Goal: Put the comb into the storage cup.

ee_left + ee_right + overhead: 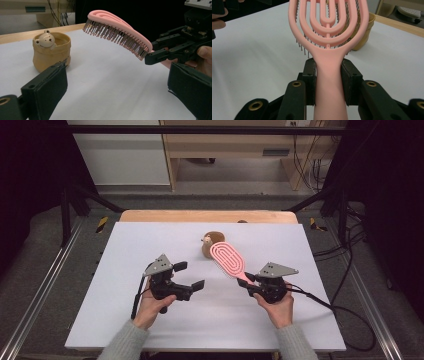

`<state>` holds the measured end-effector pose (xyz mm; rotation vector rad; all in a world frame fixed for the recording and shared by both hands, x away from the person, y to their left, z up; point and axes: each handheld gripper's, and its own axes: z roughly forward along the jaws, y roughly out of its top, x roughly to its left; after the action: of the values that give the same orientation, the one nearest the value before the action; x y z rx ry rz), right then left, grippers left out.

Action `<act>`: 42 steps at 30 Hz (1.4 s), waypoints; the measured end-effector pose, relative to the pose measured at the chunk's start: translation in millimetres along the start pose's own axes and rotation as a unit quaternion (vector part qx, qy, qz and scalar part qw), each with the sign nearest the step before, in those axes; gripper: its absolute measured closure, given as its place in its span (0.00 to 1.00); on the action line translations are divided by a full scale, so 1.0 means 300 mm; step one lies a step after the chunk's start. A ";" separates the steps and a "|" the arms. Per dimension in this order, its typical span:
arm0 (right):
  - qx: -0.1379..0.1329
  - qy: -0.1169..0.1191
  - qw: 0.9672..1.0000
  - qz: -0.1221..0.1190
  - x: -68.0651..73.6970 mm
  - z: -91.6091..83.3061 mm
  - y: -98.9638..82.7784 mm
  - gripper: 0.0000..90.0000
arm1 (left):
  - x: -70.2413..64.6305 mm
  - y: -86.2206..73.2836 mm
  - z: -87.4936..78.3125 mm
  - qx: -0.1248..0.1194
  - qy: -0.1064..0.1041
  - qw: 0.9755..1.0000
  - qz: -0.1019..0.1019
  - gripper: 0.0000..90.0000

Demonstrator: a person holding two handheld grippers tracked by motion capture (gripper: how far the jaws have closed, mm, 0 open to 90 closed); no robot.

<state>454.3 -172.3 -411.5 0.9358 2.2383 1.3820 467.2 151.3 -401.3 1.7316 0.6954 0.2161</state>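
Hairbrush (228, 258), pink, is held off the white tabletop (125, 320) near its middle, bristles down, head raised toward the far edge beside a tan bear pot (211, 243); its handle is clamped between the right gripper's (248, 279) closed jaws; the left gripper (192, 276) stands wide open, empty; pickup looks done; placing, perhaps in the pot, seems left.
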 end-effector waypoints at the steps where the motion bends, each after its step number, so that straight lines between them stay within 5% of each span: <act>1: 0.000 0.000 1.000 0.000 0.000 0.000 0.000 0.76 | -0.001 0.001 0.003 0.000 0.000 1.000 -0.001 0.03; 42: -0.002 -0.002 1.000 -0.004 -0.001 -0.004 0.000 0.76 | -0.038 0.026 0.096 -0.006 -0.023 0.999 -0.040 0.03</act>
<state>453.7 -173.2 -410.8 0.9269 2.2328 1.3786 474.7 120.3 -399.8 1.6879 0.7271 0.1252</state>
